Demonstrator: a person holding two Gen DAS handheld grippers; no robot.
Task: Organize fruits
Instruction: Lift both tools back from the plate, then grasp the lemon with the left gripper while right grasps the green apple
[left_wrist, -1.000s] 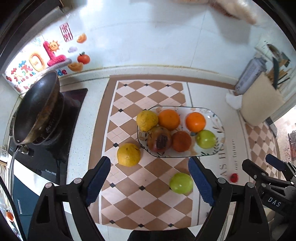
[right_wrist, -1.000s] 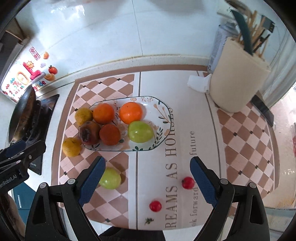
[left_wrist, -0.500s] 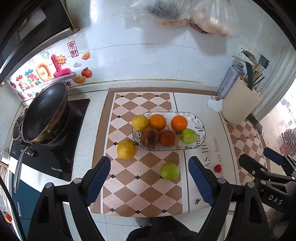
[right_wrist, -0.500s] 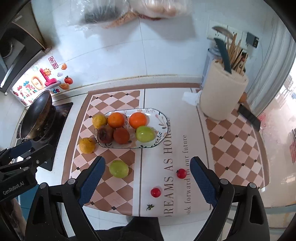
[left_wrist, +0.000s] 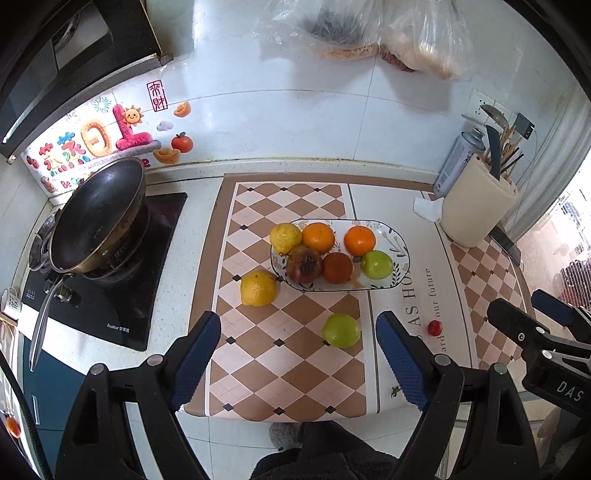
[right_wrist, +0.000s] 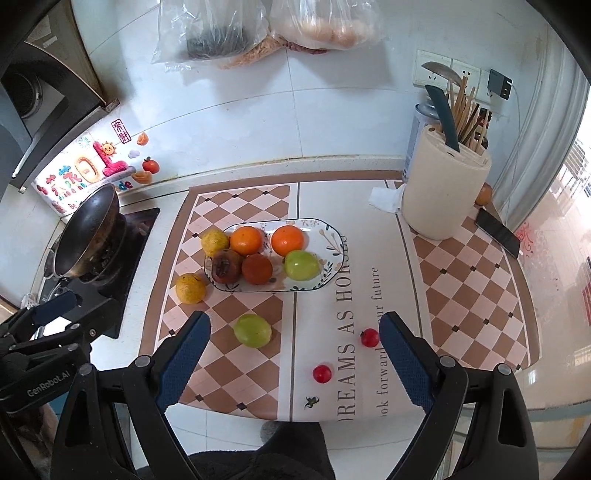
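Six fruits are sitting in the plate (right_wrist: 332, 242) on the counter (right_wrist: 461, 295); one yellow fruit (right_wrist: 190, 288), one green fruit (right_wrist: 253, 330) and two cherry tomatoes (right_wrist: 322, 373) are lying loose. Left tongs (left_wrist: 298, 363) and right tongs (right_wrist: 294, 363) are hovering wide open, gripping nothing.

A white countertop (right_wrist: 373, 173) carries a checkered mat (right_wrist: 469, 280). On the mat sit an oval plate (right_wrist: 332, 251), a yellow citrus (right_wrist: 190, 288) at its 8 o'clock, a green apple (right_wrist: 253, 330) at 7, two cherry tomatoes (right_wrist: 369, 337) (right_wrist: 322, 373) toward 5, and a cream utensil holder (right_wrist: 443, 199) at 2. A black cooktop (left_wrist: 110, 295) lies at 9.
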